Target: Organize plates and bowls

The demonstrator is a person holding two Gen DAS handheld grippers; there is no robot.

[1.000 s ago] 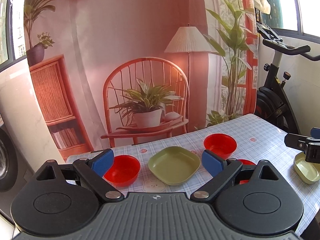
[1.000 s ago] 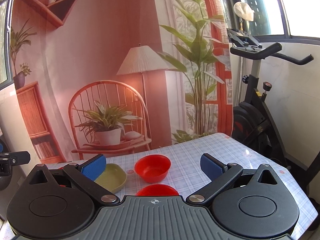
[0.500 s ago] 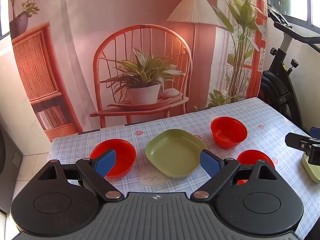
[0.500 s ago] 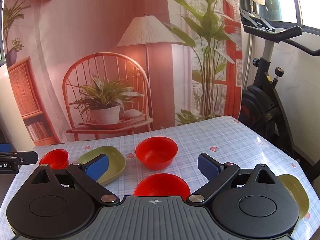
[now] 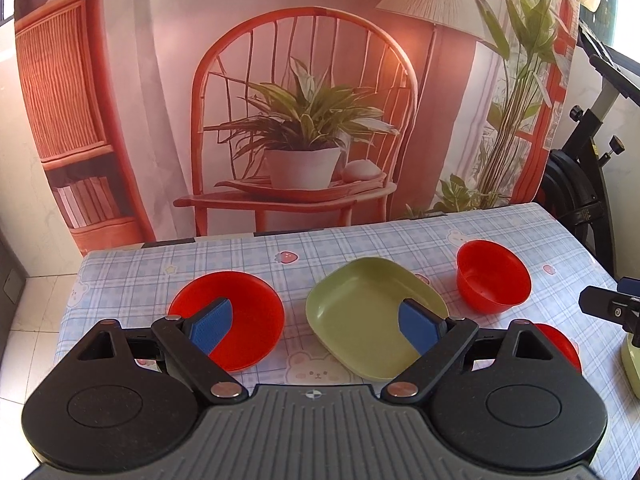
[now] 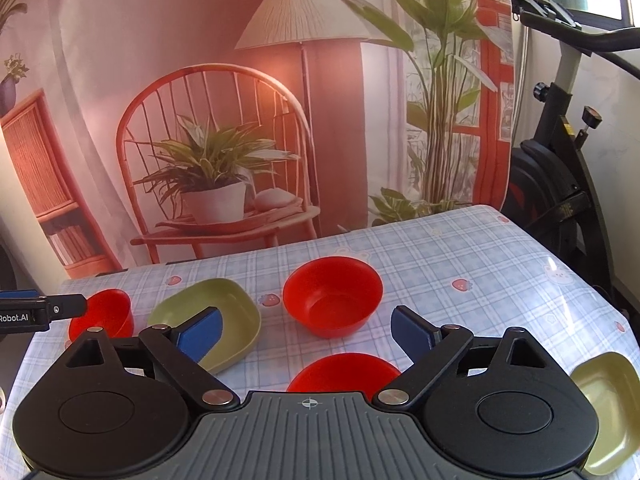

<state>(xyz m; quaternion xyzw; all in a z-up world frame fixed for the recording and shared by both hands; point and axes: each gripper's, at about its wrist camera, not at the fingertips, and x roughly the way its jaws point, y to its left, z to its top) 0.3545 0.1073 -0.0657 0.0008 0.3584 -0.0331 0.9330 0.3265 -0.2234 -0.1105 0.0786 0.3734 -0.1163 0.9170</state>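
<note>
In the left wrist view my left gripper [image 5: 314, 326] is open and empty above the table, with a red bowl [image 5: 240, 316] behind its left finger and a green square plate [image 5: 368, 308] behind its right finger. A second red bowl [image 5: 494, 276] stands farther right, and a third [image 5: 560, 346] is partly hidden. In the right wrist view my right gripper [image 6: 306, 330] is open and empty above a near red bowl [image 6: 344, 372]. A red bowl [image 6: 332, 296] stands beyond it, the green plate [image 6: 228, 312] to the left, and a second green plate [image 6: 608, 404] at the right edge.
The table [image 5: 360, 240] has a blue checked cloth. A printed backdrop hangs behind it. An exercise bike [image 6: 560, 184] stands to the right of the table. The right gripper's finger [image 5: 608, 306] pokes into the left wrist view at the right.
Both grippers have tilted down and moved closer over the table, so the bowls and plates appear larger and higher in view. Both stay open and empty.
</note>
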